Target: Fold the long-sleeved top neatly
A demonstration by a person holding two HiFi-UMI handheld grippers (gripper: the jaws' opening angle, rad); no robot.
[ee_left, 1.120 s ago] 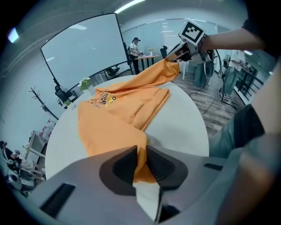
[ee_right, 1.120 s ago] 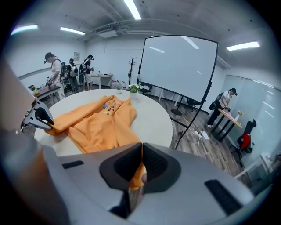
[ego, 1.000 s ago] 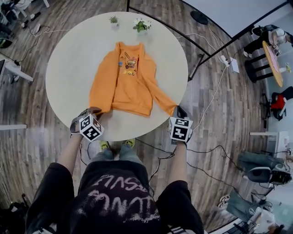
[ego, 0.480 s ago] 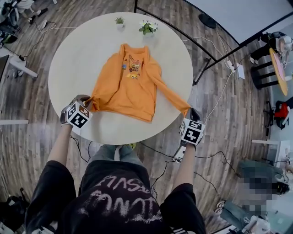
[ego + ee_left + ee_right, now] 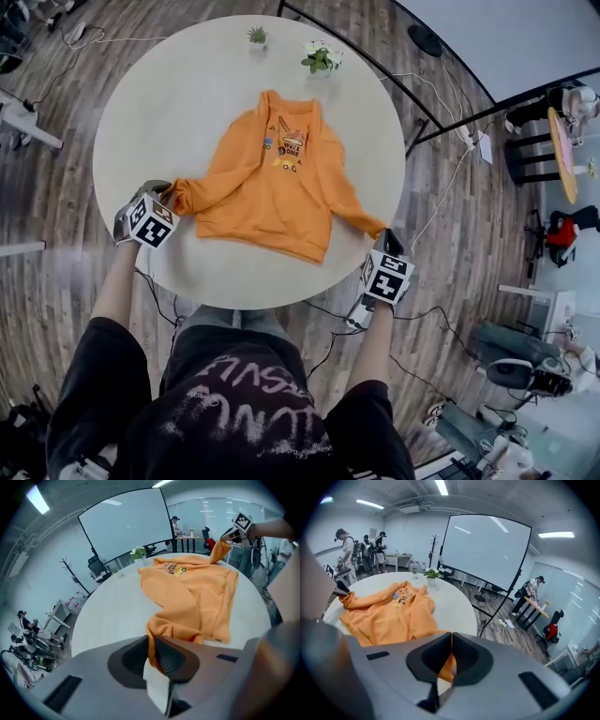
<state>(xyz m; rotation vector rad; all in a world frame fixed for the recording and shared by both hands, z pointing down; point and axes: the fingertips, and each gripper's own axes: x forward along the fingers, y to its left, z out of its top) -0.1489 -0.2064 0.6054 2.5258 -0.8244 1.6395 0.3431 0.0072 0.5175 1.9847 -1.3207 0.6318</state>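
Left gripper (image 5: 167, 193) and right gripper (image 5: 385, 236) each clamp a sleeve end (image 5: 192, 192) of the top (image 5: 281, 178). It lies spread flat. No fold is made yet.

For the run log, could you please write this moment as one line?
left gripper: shut on sleeve | right gripper: shut on other sleeve | top: print up, on table

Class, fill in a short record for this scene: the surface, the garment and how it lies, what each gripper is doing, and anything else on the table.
surface: round pale table
garment: orange long-sleeved top, print side up, body flat, sleeves drawn outward
left gripper: clamped on one cuff
right gripper: clamped on the other cuff, near the table's edge
other items: two small potted plants at the far side
fold: not yet begun
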